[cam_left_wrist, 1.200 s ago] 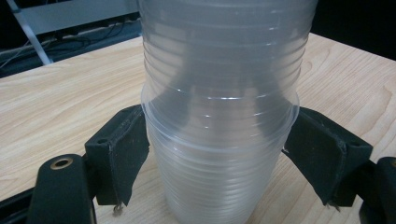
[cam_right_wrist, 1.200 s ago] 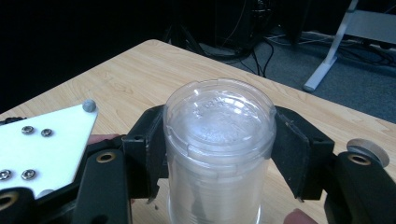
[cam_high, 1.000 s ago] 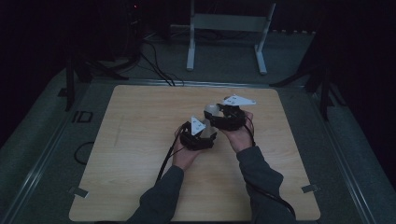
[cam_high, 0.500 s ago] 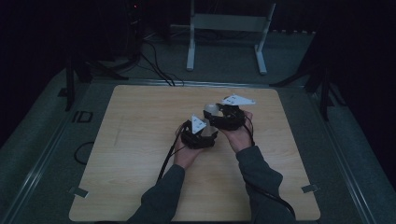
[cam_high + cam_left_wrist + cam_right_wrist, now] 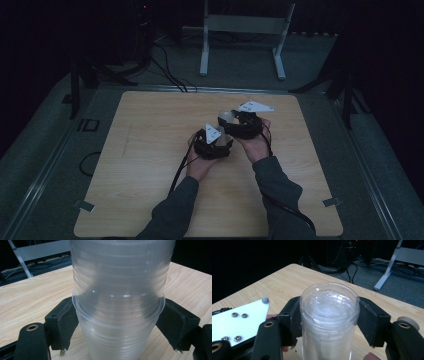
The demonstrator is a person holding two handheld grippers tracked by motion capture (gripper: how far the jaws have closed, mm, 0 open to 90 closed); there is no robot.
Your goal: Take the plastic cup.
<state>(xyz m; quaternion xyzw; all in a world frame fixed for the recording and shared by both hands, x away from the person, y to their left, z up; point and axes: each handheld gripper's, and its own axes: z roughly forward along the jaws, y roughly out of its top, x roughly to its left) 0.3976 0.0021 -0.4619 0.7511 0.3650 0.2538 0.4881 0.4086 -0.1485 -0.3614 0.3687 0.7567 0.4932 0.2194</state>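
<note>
- My left tongs [image 5: 117,322] grasp a stack of clear plastic cups [image 5: 117,290]; the black pads sit on either side of the lower cups, just under a rim that flares out where one cup nests into the next.
- Those jaws have just been closing a little, with the stack between them the whole while, and the pads press on the cup walls.
- My right tongs [image 5: 329,322] grasp the same stack nearer its other end; from the right gripper view I look onto the flat closed bottom of the end cup, with a pad against each side of it.
- From above, both tongs are over the middle of the wooden table [image 5: 150,150], the left tongs [image 5: 214,145] just beside the right tongs [image 5: 240,125] and a bit nearer to me (the cups are mostly hidden between the two black bodies).
- My left hand [image 5: 200,162] and right hand [image 5: 256,145] cup the tongs from below, sleeves reaching in from the table's near edge.
- The white three-cornered plate [image 5: 237,317] of my left tongs shows low at the left of the right gripper view.
- Past the far edge of the table stands a white metal stand [image 5: 240,30] on dark carpet.
</note>
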